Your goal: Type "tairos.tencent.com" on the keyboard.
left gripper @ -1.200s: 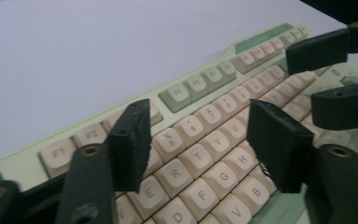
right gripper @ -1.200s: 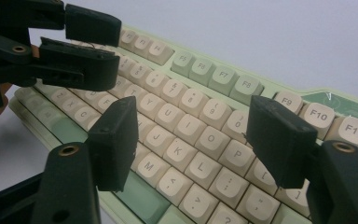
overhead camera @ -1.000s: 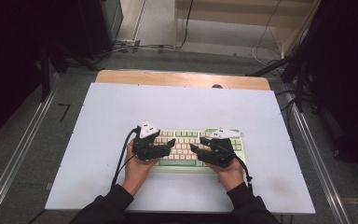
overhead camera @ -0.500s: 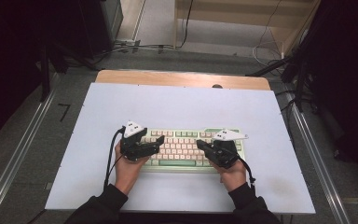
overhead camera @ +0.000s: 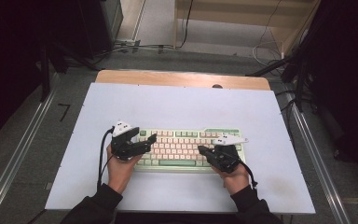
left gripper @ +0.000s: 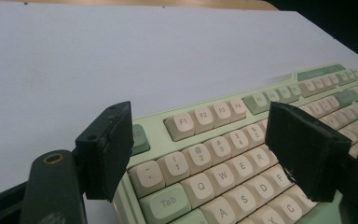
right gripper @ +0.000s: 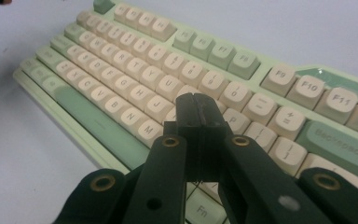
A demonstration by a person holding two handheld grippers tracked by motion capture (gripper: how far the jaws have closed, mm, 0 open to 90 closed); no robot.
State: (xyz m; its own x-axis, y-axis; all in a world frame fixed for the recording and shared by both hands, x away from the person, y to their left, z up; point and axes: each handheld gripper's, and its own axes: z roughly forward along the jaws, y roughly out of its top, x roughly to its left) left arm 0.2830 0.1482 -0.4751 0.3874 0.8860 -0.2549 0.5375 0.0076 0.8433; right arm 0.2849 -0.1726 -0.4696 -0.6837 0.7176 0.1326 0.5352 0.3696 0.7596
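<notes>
At the bottom of the high view, two dark sleeves come in, and each hand holds one gripper over the keyboard (overhead camera: 186, 148), which lies in the lower middle of the frame on the pale table (overhead camera: 182, 107). The left gripper (overhead camera: 145, 142) is at the left end of the keyboard, with its jaws spread wide apart and nothing between the pads; in the left gripper view one jaw stands at the lower left, beside the keyboard edge, and the other at the right, above the letter keys. The right gripper (overhead camera: 204, 153) is at the lower right part of the keyboard. Its jaws have just been closing, and in the right gripper view they are pressed together at the middle of the frame with nothing between them, just above the keys of the lower rows. Whether the tips touch a key I cannot tell. Farther up, at the upper edge of the table, a wooden board (overhead camera: 182, 78) shows, and behind it a grey floor (overhead camera: 168, 51) with cables.
</notes>
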